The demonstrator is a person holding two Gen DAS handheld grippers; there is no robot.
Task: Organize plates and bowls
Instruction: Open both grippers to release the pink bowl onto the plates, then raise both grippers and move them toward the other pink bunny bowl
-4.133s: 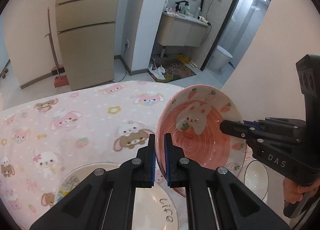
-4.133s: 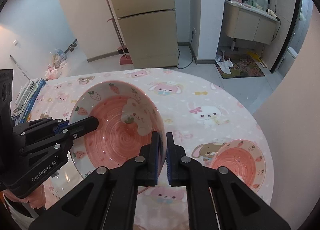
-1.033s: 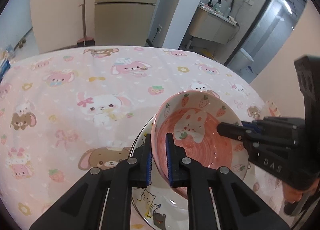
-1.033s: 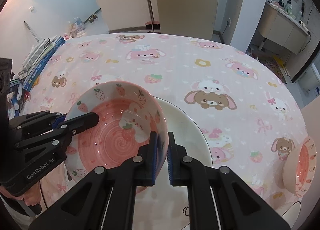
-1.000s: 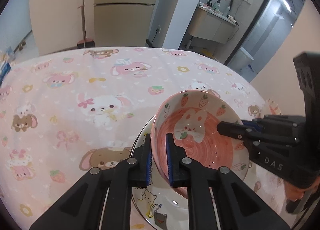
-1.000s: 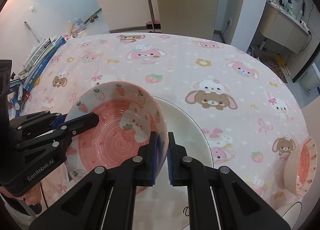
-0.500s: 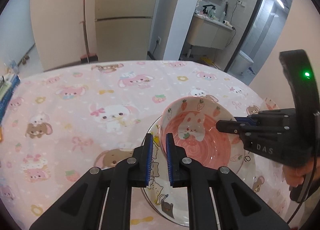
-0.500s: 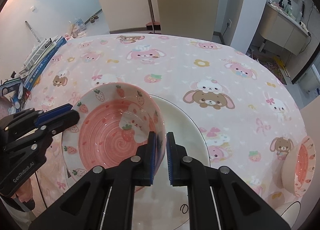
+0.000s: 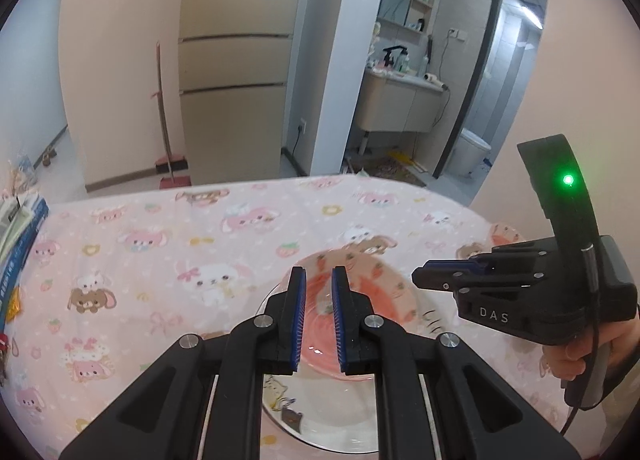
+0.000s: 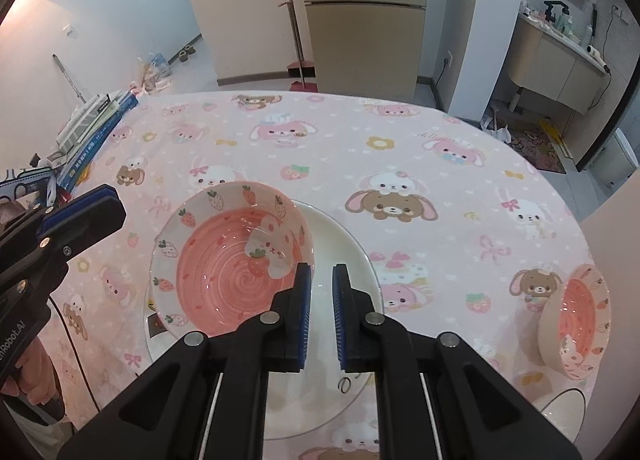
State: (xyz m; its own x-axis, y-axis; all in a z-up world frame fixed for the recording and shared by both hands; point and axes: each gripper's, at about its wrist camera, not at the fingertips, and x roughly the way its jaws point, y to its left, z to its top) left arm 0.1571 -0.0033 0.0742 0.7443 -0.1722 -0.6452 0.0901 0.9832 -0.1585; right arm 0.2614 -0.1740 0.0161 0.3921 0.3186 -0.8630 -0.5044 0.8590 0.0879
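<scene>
A pink bowl (image 10: 224, 260) with strawberries and a rabbit sits in a white plate (image 10: 344, 232) with cat pictures on the pink cartoon tablecloth. My right gripper (image 10: 322, 270) hovers over the bowl's right rim, jaws shut to a narrow gap with only plate showing through. My left gripper (image 10: 108, 200) hangs off to the bowl's left, clear of it. In the left wrist view the left gripper (image 9: 319, 272) is shut above the bowl (image 9: 384, 292), nothing between its pads, and the right gripper (image 9: 420, 278) points in from the right.
A second pink strawberry bowl (image 10: 576, 316) stands near the table's right edge, with a white black-rimmed bowl (image 10: 560, 420) below it. Books (image 10: 92, 124) are stacked at the table's left edge. A hand (image 9: 576, 356) holds the right gripper's handle.
Both grippers held the bowl by its rims a second ago. The bowl now rests in the plate, and both grippers have come off it and risen, the left one more.
</scene>
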